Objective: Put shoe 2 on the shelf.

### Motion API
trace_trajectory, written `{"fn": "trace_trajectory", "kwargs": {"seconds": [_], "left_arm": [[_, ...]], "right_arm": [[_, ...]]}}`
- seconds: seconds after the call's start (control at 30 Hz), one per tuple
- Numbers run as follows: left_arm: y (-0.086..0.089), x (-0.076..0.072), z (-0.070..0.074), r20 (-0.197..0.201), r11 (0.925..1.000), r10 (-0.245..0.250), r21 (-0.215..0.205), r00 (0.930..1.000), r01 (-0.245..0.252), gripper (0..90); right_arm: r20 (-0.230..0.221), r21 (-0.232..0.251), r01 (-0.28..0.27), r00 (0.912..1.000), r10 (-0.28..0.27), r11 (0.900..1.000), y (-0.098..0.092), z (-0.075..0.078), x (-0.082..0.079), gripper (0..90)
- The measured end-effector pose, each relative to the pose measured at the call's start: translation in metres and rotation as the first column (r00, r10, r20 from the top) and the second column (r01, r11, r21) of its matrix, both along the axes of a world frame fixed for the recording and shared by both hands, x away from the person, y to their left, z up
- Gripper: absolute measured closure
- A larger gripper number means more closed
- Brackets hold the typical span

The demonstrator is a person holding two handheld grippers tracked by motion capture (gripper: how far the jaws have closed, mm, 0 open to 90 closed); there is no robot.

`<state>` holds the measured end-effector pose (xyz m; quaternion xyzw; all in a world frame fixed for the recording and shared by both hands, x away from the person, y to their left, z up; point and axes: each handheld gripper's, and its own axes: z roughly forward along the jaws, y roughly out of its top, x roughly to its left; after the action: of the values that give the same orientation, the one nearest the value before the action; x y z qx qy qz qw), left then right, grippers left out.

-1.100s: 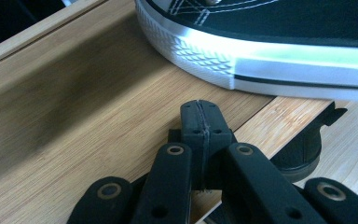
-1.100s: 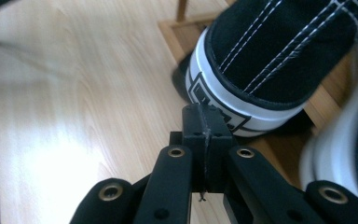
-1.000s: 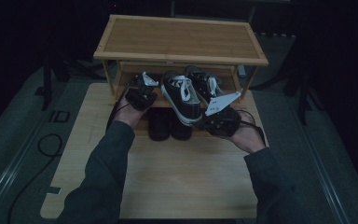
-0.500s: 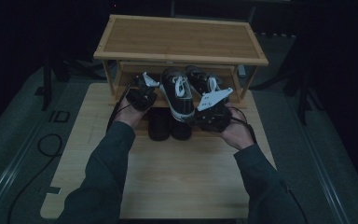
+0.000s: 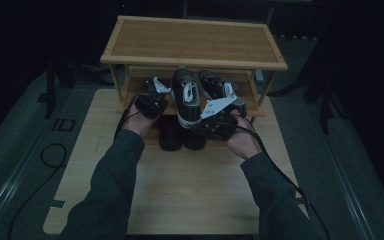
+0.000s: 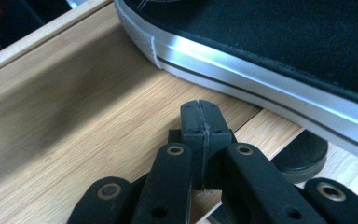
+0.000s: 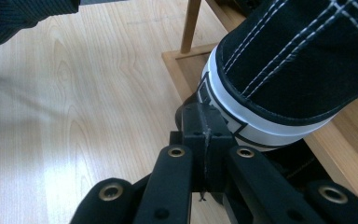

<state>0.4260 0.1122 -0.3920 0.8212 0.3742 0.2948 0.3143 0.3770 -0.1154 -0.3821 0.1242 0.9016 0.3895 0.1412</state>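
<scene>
A black sneaker [image 5: 185, 97] with a white sole lies on the lower shelf of a wooden shoe rack [image 5: 195, 42], its heel sticking out over the shelf's front edge. A second black sneaker [image 5: 215, 85] sits to its right on the same shelf. My left gripper [image 5: 155, 95] [image 6: 200, 116] is shut and empty, over the shelf [image 6: 74, 121] just left of the sneaker's sole [image 6: 261, 74]. My right gripper [image 5: 215, 114] [image 7: 203, 121] is shut and empty too, its tips right at the sneaker's white heel [image 7: 261, 116]; I cannot tell whether they touch.
Two dark shoes [image 5: 170, 132] [image 5: 195, 137] stand side by side on the pale wooden board [image 5: 180, 190] in front of the rack, under the sneaker's heel. A rack leg [image 7: 191, 23] rises close by. Black cables trail from both grippers; dark floor surrounds the board.
My right hand has slid left, bringing its gripper from the right of the rack to the heel of the protruding sneaker. The left gripper has stayed in place.
</scene>
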Motion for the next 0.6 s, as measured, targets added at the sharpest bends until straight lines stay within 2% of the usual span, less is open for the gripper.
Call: {"fn": "trace_trajectory", "kwargs": {"seconds": [0.1, 0.2, 0.4, 0.5, 0.6], "left_arm": [[0.0023, -0.0028, -0.0014, 0.026, 0.9994, 0.012, 0.031, 0.9996, -0.012, 90.0], [0.0041, -0.0030, -0.0024, 0.023, 0.9997, 0.021, 0.009, 0.9995, -0.021, 90.0], [0.0038, -0.0030, -0.0025, 0.017, 0.9995, 0.032, -0.003, 0.9993, -0.032, 90.0], [0.0043, -0.0032, -0.0031, 0.019, 0.9994, 0.033, -0.010, 0.9993, -0.033, 90.0], [0.0041, -0.0032, -0.0031, 0.017, 0.9993, 0.036, -0.013, 0.9992, -0.035, 90.0]], "right_arm": [[-0.006, 0.012, -0.009, 0.9999, 0.009, 1.000, -0.0007, -0.0008, 0.0016, 90.0], [-0.012, 0.024, -0.014, 0.9998, 0.014, 1.000, -0.0017, -0.0019, 0.0027, 90.0], [-0.006, 0.039, -0.019, 0.9998, 0.019, 0.999, 0.0021, -0.0036, 0.0045, 90.0], [-0.023, 0.061, -0.021, 0.9995, 0.023, 0.998, 0.0032, -0.0053, 0.0071, 90.0], [-0.011, 0.052, -0.012, 0.9999, 0.012, 0.999, 0.0036, -0.0049, 0.0085, 90.0]]}}
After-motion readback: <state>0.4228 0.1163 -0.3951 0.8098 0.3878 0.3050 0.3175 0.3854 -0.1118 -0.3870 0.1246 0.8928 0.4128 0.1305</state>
